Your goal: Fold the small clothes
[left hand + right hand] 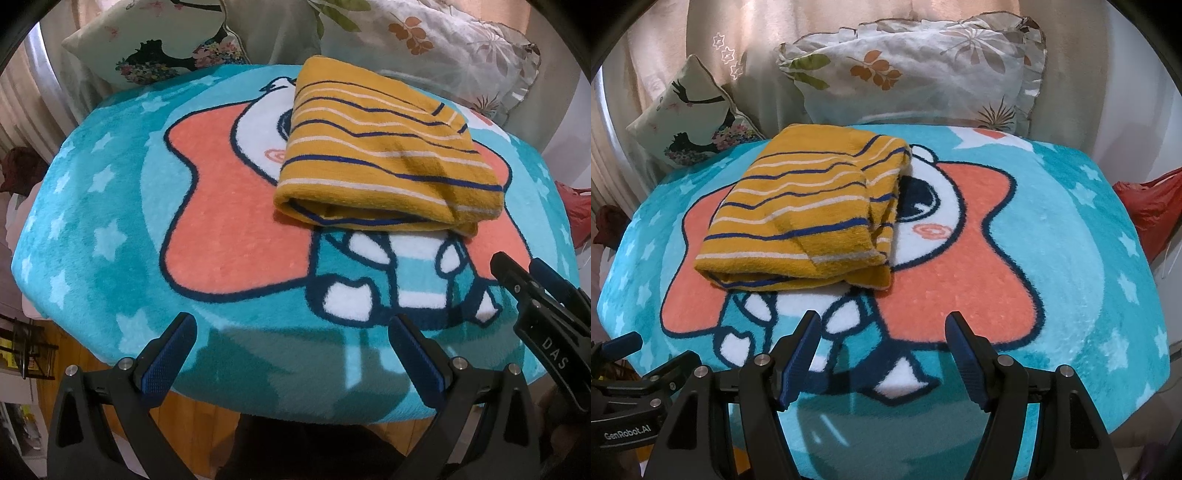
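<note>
Left wrist view: left gripper [291, 343] at 6 o'clock, fingers spread wide, empty, hovering over near edge of rug [110, 229]. Right gripper [517, 273] poking in at 4 o'clock, tips only, gap hard to read from here. Folded garment [384, 158], mustard with navy and white stripes, lying at 1 o'clock on rug, well apart from both tools. Rolled fold edge facing camera, layers stacked fairly square.

Right wrist view: right gripper [882, 339] at 6 o'clock, fingers apart, nothing between them. Left gripper [628, 350] visible at 8 o'clock. Garment [801, 214] at 11 o'clock on rug [1071, 240]; loose flap sagging along right side, slightly untidy. Leaf-print pillow [916, 70] at 12 o'clock and picture cushion [690, 118] at 10 o'clock, both behind rug.

Judgement: fold looks finished or nearly so; both tools parked low and clear, probably so as not to disturb stack. Placed mid-rug for flat, soft support. Possible tidy-up of right flap remaining.
</note>
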Action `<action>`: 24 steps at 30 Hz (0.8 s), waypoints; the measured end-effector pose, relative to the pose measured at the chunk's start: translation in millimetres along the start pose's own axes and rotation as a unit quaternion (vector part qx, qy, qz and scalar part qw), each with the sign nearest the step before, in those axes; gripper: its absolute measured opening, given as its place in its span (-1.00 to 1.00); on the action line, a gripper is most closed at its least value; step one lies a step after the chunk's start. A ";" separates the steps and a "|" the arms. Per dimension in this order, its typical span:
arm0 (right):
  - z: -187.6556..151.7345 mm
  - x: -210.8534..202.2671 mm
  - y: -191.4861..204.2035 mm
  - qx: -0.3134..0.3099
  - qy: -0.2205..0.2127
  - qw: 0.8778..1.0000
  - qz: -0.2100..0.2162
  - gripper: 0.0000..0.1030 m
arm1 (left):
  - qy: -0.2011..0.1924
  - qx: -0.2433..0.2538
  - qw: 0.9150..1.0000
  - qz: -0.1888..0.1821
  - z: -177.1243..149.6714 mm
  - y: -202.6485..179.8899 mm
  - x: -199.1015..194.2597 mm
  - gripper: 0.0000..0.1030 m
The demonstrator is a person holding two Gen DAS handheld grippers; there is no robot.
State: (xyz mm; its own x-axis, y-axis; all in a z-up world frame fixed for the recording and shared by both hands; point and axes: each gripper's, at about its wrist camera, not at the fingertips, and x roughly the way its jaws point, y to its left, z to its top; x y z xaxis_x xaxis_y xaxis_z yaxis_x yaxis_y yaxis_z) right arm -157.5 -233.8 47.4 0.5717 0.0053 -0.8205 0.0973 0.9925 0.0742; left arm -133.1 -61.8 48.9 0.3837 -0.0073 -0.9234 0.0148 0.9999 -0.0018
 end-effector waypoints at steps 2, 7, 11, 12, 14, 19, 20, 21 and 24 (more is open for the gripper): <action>1.1 1.5 -2.7 0.001 0.001 1.000 0.001 0.44 | 0.002 0.001 1.000 0.001 0.5 -2.1 1.3 1.00; 3.9 3.5 -7.7 0.002 0.002 1.000 0.001 0.44 | 0.005 0.005 1.000 0.002 1.9 -6.7 3.1 1.00; 4.3 4.4 -10.0 0.004 0.003 1.000 0.001 0.45 | 0.006 0.006 1.000 0.003 2.5 -8.9 4.1 1.00; 3.9 4.2 -10.2 0.004 0.003 1.000 0.001 0.45 | 0.006 0.006 1.000 0.003 2.7 -9.4 4.2 1.00; 4.0 4.2 -10.2 0.004 0.003 1.000 0.001 0.45 | 0.007 0.006 1.000 0.003 2.8 -9.9 4.5 1.00; 4.0 4.3 -10.0 0.004 0.003 1.000 0.001 0.45 | 0.009 0.006 1.000 0.003 3.0 -11.3 5.4 1.00; 3.8 4.0 -9.8 0.004 0.003 1.000 0.001 0.45 | 0.010 0.006 1.000 0.003 3.3 -10.9 5.7 1.00; 3.9 4.3 -10.3 0.004 0.003 1.000 0.001 0.45 | 0.010 0.006 1.000 0.003 3.3 -10.5 6.0 1.00; 2.9 3.4 -9.9 0.003 0.004 1.000 0.001 0.45 | 0.011 0.003 1.000 0.003 3.2 -9.4 6.3 1.00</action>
State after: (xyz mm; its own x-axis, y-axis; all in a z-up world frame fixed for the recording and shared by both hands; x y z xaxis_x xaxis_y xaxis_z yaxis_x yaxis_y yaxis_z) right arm -154.1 -244.0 45.5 0.5656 0.0085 -0.8247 0.1009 0.9917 0.0794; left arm -127.8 -71.3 44.3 0.3625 -0.0010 -0.9320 0.0189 0.9998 0.0062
